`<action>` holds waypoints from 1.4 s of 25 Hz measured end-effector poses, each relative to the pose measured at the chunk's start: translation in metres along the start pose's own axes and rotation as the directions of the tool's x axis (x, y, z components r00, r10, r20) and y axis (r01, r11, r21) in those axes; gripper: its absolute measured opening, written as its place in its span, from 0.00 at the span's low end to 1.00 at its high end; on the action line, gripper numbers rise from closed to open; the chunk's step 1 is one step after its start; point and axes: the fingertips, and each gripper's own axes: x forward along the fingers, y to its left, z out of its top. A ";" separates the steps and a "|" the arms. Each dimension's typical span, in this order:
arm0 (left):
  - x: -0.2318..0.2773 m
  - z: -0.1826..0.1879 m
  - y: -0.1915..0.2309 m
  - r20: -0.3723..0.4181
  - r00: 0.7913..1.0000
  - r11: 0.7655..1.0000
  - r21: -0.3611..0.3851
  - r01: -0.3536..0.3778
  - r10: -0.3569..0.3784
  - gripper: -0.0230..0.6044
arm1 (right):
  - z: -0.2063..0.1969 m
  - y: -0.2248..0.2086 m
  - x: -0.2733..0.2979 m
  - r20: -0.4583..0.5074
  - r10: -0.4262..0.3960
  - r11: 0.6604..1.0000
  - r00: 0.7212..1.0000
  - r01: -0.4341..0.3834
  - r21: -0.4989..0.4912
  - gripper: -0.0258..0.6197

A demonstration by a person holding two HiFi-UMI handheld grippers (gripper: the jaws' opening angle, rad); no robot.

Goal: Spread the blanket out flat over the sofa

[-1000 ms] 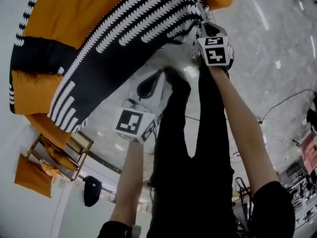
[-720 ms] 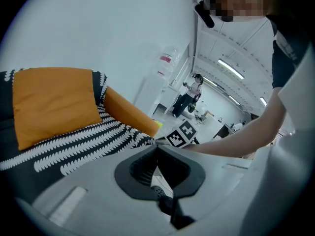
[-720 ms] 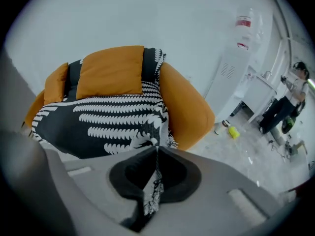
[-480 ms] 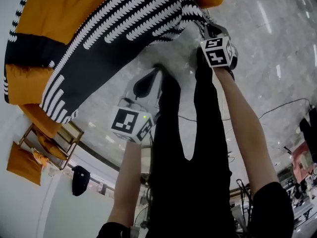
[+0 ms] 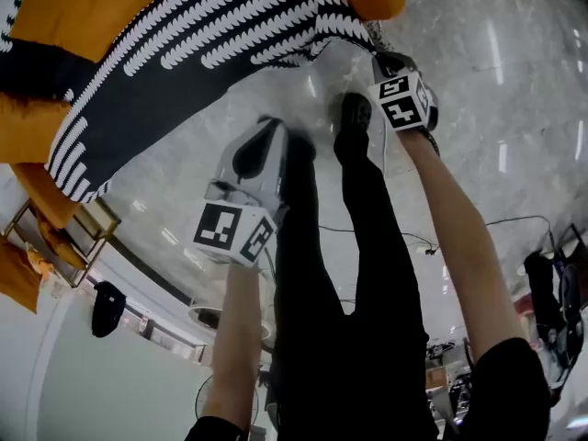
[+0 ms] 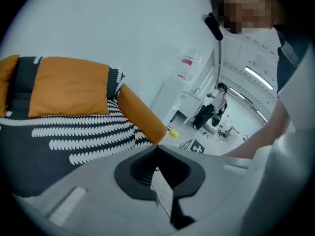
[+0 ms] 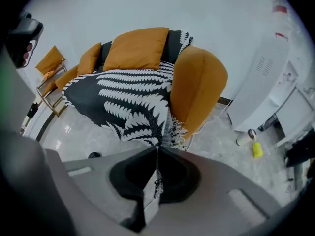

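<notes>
A black blanket with white leaf stripes [image 5: 184,53] lies draped over the orange sofa [image 5: 83,7], with its front edge hanging toward the floor. My right gripper [image 5: 378,51] is shut on the blanket's fringed right corner. In the right gripper view the fringe [image 7: 170,129] runs into the shut jaws of the right gripper [image 7: 157,149]. My left gripper [image 5: 274,125] hangs over the marble floor, apart from the blanket's edge. Its jaws meet in the left gripper view with nothing between them, and the left gripper [image 6: 157,149] points toward the blanket [image 6: 59,141].
My legs and dark shoes [image 5: 354,113] stand between the two grippers. A wooden chair with an orange cushion [image 5: 55,237] stands left of the sofa. A yellow bottle [image 7: 257,150], a white can [image 7: 243,137] and a white cabinet [image 7: 266,82] are at the right. A cable [image 5: 514,223] lies on the floor.
Both grippers have sunk toward the floor and rolled. The right one has kept hold of the blanket's corner. The sofa now sits higher and further left in the head view.
</notes>
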 end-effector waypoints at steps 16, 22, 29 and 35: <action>0.054 -0.056 0.025 0.026 0.996 0.996 0.028 0.088 -0.089 0.04 | -0.035 0.023 0.080 -0.072 0.006 1.000 0.997 -0.005 0.017 0.05; 0.107 -0.093 0.042 0.011 0.994 0.993 0.053 0.109 -0.109 0.04 | -0.045 -0.002 0.145 -0.022 -0.011 0.998 1.000 0.010 -0.055 0.05; 0.134 -0.113 0.062 0.001 0.992 0.991 0.055 0.126 -0.126 0.04 | -0.042 -0.013 0.185 0.035 -0.061 0.995 0.998 0.064 -0.076 0.05; 0.150 -0.118 0.063 -0.002 0.988 0.987 0.062 0.151 -0.151 0.04 | -0.056 -0.013 0.204 0.010 -0.063 0.993 0.998 0.064 -0.098 0.05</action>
